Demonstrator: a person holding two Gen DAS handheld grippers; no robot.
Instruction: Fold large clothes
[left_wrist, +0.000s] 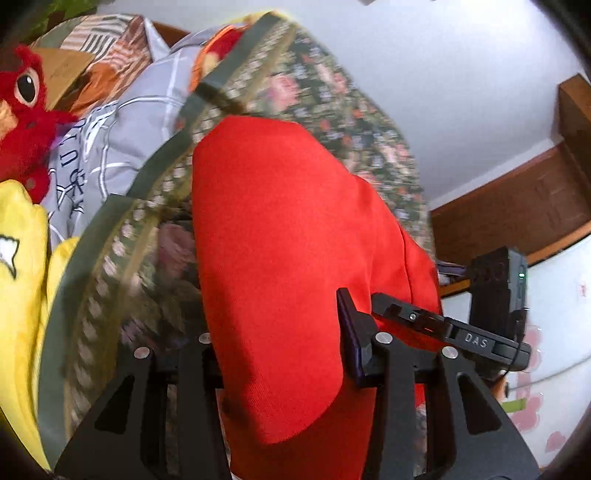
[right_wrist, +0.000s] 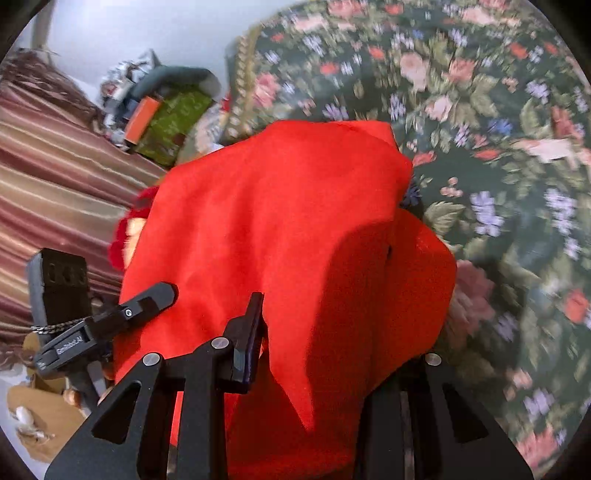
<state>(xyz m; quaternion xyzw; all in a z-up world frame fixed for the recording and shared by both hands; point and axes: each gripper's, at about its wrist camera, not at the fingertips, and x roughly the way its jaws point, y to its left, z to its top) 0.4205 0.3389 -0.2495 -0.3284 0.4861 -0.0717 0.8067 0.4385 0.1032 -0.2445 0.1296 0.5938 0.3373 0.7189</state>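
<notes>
A large red garment (left_wrist: 280, 266) hangs over a floral bedspread (left_wrist: 332, 110) and fills the middle of both views (right_wrist: 288, 240). My left gripper (left_wrist: 280, 354) has the red cloth bunched between its jaws; only the right finger (left_wrist: 351, 332) shows, the left one is hidden under cloth. My right gripper (right_wrist: 325, 347) also has red cloth draped between and over its jaws; its left finger (right_wrist: 251, 332) shows, the right one is covered. The other gripper's body shows at the edge of each view (left_wrist: 480, 332) (right_wrist: 92, 325).
A red plush toy (left_wrist: 26, 110), a yellow plush (left_wrist: 18, 277) and a grey pillow (left_wrist: 129, 129) lie at the left of the bed. Wooden furniture (left_wrist: 517, 199) stands at the right. A striped curtain (right_wrist: 55, 166) and cluttered boxes (right_wrist: 166, 118) show in the right wrist view.
</notes>
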